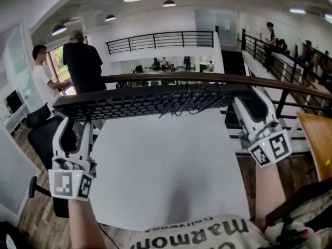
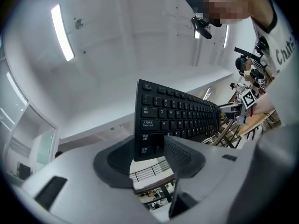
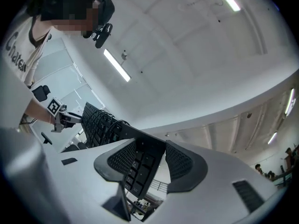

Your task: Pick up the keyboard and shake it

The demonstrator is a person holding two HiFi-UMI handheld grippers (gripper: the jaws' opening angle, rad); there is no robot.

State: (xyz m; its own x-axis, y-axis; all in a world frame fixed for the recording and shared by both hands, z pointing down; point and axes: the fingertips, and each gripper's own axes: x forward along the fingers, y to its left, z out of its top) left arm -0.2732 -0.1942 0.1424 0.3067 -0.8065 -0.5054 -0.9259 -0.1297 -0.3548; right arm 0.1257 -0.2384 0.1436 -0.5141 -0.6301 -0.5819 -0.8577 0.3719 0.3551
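Clamping one keyboard [image 1: 150, 101] — two grippers: left gripper [image 1: 77, 122], right gripper [image 1: 248, 101].

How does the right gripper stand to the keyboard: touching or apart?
Touching. The right gripper view shows one end of the keyboard between the jaws of the right gripper, with a pad pressed against each face.

The bare left forearm [image 1: 82, 223] and right forearm [image 1: 270, 191] both reach forward, well apart. The left gripper [image 1: 74, 122] points up and away, its jaws clamped on the left end of the keyboard [image 1: 155, 101]. The right gripper [image 1: 252, 101] leans inward, and its jaws are clamped on the right end. Each marker cube faces the head.
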